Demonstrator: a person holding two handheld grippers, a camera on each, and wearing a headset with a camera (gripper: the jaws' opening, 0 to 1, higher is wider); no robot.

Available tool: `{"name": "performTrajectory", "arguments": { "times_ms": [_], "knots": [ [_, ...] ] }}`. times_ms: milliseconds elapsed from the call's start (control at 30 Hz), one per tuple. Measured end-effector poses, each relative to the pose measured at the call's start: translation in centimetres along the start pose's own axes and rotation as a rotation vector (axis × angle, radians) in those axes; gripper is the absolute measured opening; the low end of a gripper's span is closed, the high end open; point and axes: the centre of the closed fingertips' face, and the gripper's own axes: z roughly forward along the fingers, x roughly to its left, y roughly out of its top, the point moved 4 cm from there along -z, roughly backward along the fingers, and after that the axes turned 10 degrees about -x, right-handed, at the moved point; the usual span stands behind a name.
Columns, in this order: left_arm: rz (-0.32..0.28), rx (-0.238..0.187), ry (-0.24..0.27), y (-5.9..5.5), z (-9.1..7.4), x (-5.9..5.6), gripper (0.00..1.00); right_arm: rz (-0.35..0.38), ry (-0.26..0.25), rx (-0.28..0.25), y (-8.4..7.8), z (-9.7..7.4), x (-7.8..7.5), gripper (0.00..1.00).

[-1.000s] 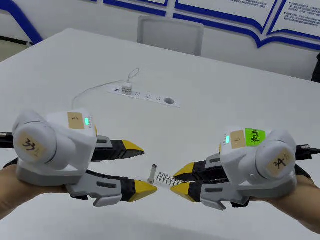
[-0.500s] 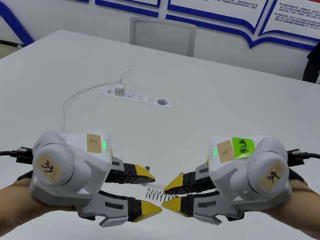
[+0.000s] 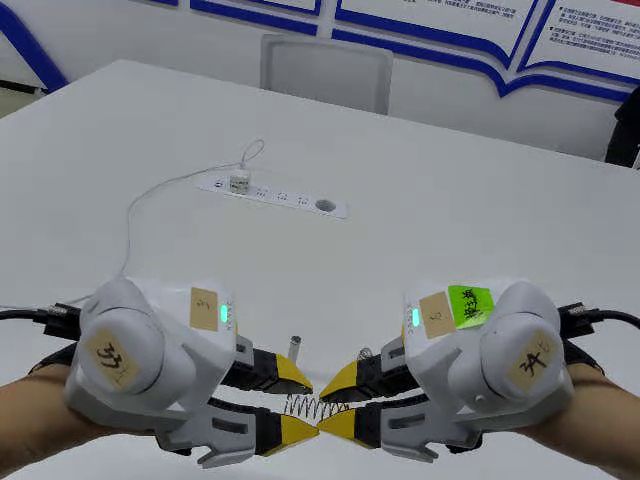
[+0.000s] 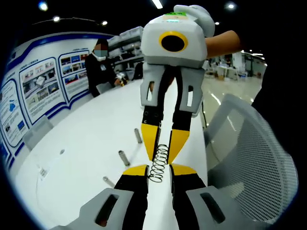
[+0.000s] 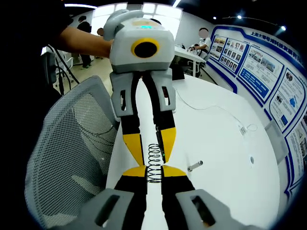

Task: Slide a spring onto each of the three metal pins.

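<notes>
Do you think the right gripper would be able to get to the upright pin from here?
Probably yes: the upright pin stands on bare table just beyond the right gripper, with nothing between them. The left gripper meets it tip to tip around the spring, though, and may have to give way.

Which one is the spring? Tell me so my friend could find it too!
Start at the big white table and find where the left claw and right claw point nose to nose. Between their yellow tips sits the spring. It is a curly wire coil, while the metal pin standing just behind is a smooth straight stick.
</notes>
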Motion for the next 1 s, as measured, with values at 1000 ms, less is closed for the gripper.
{"name": "performTrajectory", "arguments": {
  "times_ms": [1000],
  "knots": [
    [0.056,0.006,-0.001,-0.5,0.0,0.5,0.10,0.051,-0.017,-0.001,-1.6,-0.8,-1.0,0.15]
  ]
}}
